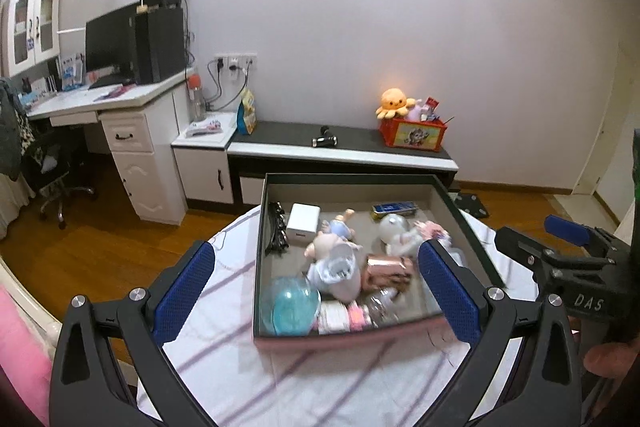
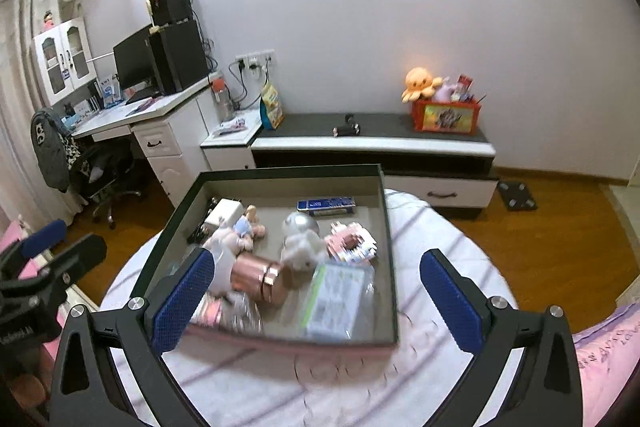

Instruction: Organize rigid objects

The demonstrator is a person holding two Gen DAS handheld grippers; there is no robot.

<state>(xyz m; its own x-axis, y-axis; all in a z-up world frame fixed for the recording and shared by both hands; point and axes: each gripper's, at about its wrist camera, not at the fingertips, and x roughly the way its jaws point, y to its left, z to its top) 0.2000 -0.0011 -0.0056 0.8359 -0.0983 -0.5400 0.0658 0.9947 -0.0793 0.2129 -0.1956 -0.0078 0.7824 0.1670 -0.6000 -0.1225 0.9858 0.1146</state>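
Left wrist: box (image 1: 262,227) between spread left tongs (image 1: 316,291).

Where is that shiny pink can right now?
The pink can lies on its side inside the box, toward the near edge; in the right wrist view it sits beside the white plush.

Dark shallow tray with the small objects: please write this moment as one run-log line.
stage: approach | left gripper: open, empty | right gripper: open, empty | dark shallow tray: on striped cloth, full | rose-gold metal cylinder: lying inside
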